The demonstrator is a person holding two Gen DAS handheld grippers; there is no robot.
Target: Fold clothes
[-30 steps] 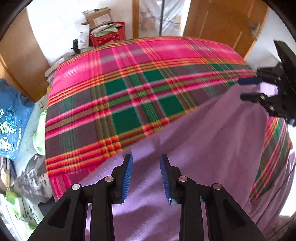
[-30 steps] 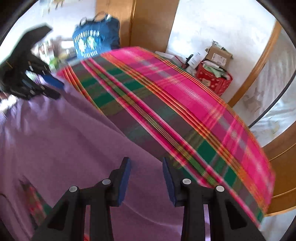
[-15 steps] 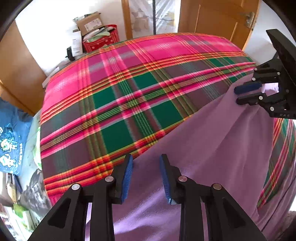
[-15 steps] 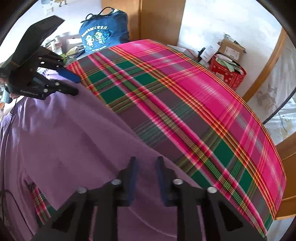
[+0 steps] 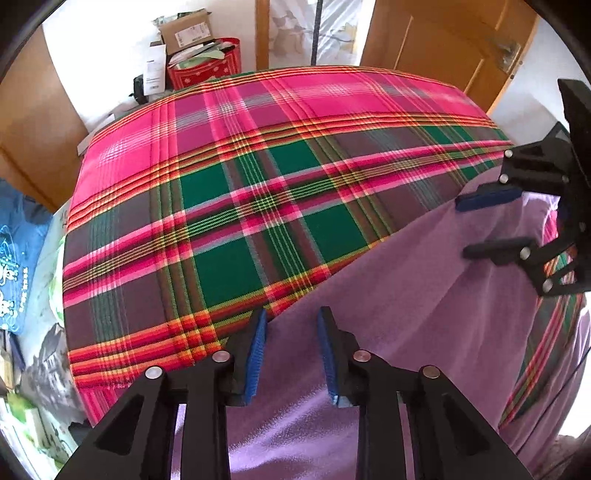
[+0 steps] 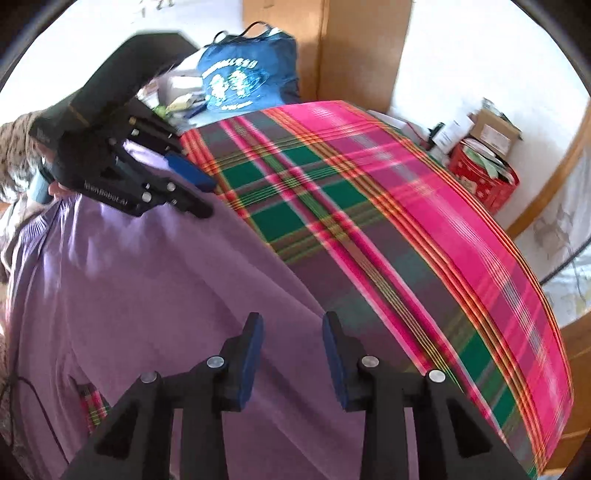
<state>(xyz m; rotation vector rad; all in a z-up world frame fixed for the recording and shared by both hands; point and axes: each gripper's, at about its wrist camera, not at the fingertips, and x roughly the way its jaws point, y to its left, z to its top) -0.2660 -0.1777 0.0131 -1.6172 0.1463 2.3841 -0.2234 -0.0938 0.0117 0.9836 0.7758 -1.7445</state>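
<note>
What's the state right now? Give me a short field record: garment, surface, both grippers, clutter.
garment: purple garment, spread over the near part of the bed, not yet folded
surface: plaid blanket, pink, green and red
left gripper: open, over the garment's far edge, gripping nothing
right gripper: open, over the same edge, gripping nothing
clutter: red bin with a cardboard box beyond the bed; blue bag by the wooden panel

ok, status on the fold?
Both grippers, left and right, open over the purple garment. Garment spread flat on the plaid blanket, unfolded. Nothing in the way.
</note>
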